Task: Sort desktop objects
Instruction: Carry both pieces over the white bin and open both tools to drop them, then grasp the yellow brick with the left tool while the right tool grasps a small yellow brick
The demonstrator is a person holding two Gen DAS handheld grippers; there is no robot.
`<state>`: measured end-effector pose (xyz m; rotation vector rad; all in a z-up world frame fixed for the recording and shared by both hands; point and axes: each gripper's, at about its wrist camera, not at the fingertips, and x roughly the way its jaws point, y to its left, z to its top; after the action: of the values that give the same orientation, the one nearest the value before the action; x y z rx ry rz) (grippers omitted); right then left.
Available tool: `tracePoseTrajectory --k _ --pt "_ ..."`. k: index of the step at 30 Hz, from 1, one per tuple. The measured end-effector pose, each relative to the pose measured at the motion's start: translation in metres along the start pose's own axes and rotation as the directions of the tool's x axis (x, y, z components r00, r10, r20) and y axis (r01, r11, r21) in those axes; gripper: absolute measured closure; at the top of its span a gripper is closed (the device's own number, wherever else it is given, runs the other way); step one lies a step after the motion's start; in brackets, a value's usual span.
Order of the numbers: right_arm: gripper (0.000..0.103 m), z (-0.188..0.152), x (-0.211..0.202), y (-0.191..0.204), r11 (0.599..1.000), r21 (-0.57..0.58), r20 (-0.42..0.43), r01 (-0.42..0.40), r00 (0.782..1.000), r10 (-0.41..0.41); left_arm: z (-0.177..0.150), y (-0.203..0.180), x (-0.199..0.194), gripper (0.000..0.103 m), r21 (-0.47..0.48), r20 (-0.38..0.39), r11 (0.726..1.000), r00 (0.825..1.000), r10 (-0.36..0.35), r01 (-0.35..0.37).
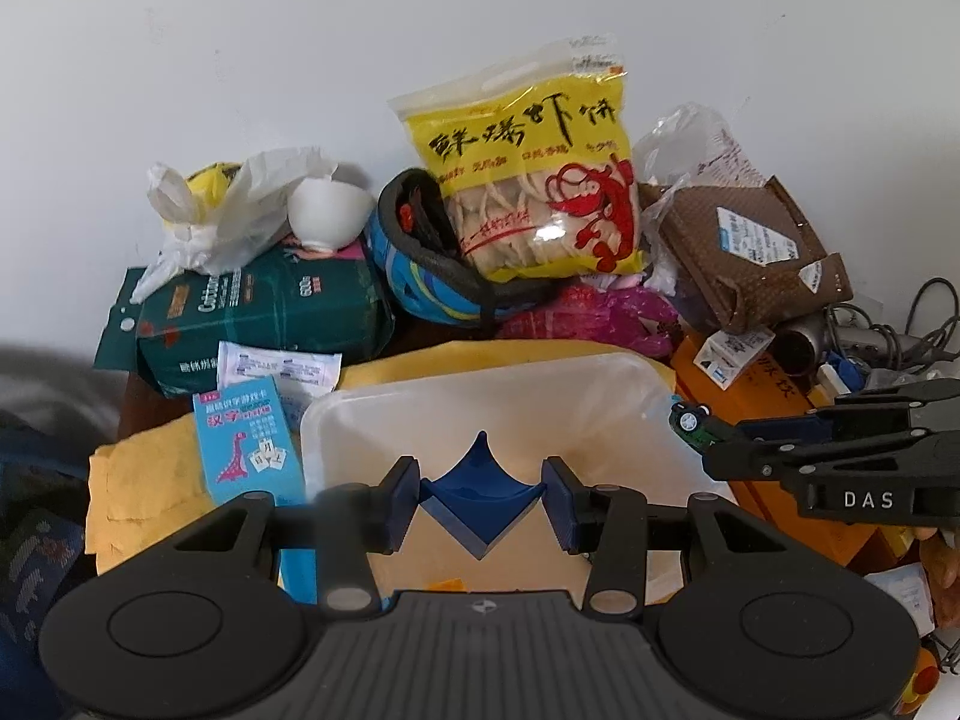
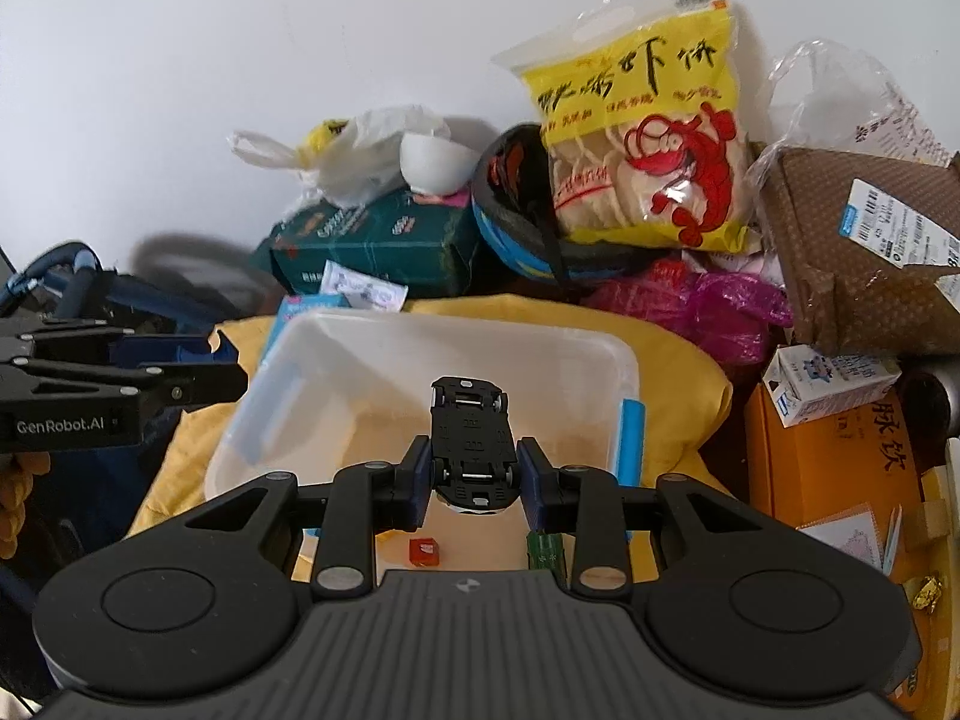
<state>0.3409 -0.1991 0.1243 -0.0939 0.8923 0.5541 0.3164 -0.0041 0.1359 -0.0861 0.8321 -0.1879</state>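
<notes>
Gripped belly-up at the bottom centre of the right wrist view, the toy car (image 2: pixel 474 444) sits between the two pads of the right gripper (image 2: pixel 475 480), whose jaws are closed against its sides, its black underside and axles facing the lens. It hangs over the white plastic bin (image 2: pixel 624 360), which suggests the car is meant to be dropped there with the small red block (image 2: pixel 425 552) and a green piece (image 2: pixel 545 552) at the bottom edge, though whether those lie inside the bin is hard to tell. In the left wrist view the left gripper (image 1: pixel 483 495) likewise has its jaws closed, on a blue scoop-shaped piece (image 1: pixel 483 495) at lower centre, also above the bin, probably waiting its turn. The bin rests on a yellow cloth (image 2: pixel 672 360). Behind it, clutter crowds the upper half of both frames: a yellow prawn-cracker bag (image 2: pixel 648 138) leaning on a blue helmet (image 2: pixel 510 222), a green tissue pack (image 2: pixel 372 240), a pink plastic bag (image 2: pixel 708 300), a brown cardboard box (image 2: pixel 840 252) and an orange box (image 2: pixel 840 468) at right. Nothing blocks the drop itself; the two grippers close together over one bin could bump.
</notes>
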Motion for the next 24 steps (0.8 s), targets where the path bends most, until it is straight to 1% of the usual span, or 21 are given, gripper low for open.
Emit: tracePoseTrajectory --k 4,5,6,7,8,9,10,12,15,18,20,21,24 --pt "0.069 0.003 0.009 0.0 1.0 0.001 -0.028 0.009 1.0 -0.009 0.0 0.003 0.009 0.054 -0.012 -0.018 1.0 1.0 0.01 -0.01" --pt "0.069 0.004 0.012 0.0 1.0 0.001 -0.032 0.014 0.999 -0.014 -0.001 0.004 0.011 0.051 -0.011 -0.019 1.0 1.0 0.012 -0.012" --pt "0.067 0.004 0.014 -0.001 1.0 -0.003 -0.036 0.019 0.999 -0.019 -0.001 0.005 0.013 0.04 -0.01 -0.018 1.0 1.0 0.015 -0.016" --pt "0.063 0.005 0.017 -0.001 0.999 -0.006 -0.033 0.031 0.999 -0.032 -0.002 0.005 0.014 0.036 -0.009 -0.015 1.0 1.0 0.026 -0.026" --pt "0.049 0.005 0.018 -0.001 0.999 -0.01 -0.027 0.049 0.998 -0.049 -0.003 0.006 0.015 0.034 -0.007 -0.01 0.999 0.999 0.041 -0.041" --pt "0.044 0.005 0.019 -0.001 0.998 -0.016 -0.013 0.068 0.998 -0.068 -0.003 0.007 0.015 0.034 -0.005 -0.003 0.999 0.999 0.049 -0.049" --pt "0.044 0.004 0.02 -0.002 0.996 -0.021 0.002 0.081 0.997 -0.081 -0.004 0.01 0.015 0.034 -0.005 0.0 0.999 0.999 0.047 -0.047" --pt "0.044 0.002 0.022 -0.004 0.997 -0.019 0.007 0.078 0.997 -0.078 -0.007 0.014 0.014 0.034 -0.008 0.008 0.999 0.999 0.048 -0.048" --pt "0.044 -0.006 0.02 -0.005 0.998 -0.01 0.021 0.065 0.998 -0.065 -0.022 0.019 0.003 0.034 -0.017 0.054 0.999 0.998 0.039 -0.038" --pt "0.044 -0.022 0.01 -0.001 0.999 -0.021 0.056 0.042 0.998 -0.041 -0.052 0.021 -0.013 0.034 -0.018 0.113 1.0 0.993 0.019 -0.017" --pt "0.044 -0.037 0.001 0.003 0.999 -0.028 0.084 0.025 0.996 -0.022 -0.084 0.021 -0.025 0.032 -0.011 0.149 1.0 0.989 0.014 -0.013" --pt "0.044 -0.047 -0.004 0.004 0.999 -0.035 0.1 0.014 0.995 -0.01 -0.097 0.022 -0.029 0.032 -0.009 0.154 1.0 0.988 0.011 -0.01" --pt "0.043 -0.085 -0.016 0.009 0.999 -0.042 0.133 -0.004 0.991 0.01 -0.152 0.021 -0.035 0.032 0.002 0.139 1.0 0.99 0.016 -0.016"
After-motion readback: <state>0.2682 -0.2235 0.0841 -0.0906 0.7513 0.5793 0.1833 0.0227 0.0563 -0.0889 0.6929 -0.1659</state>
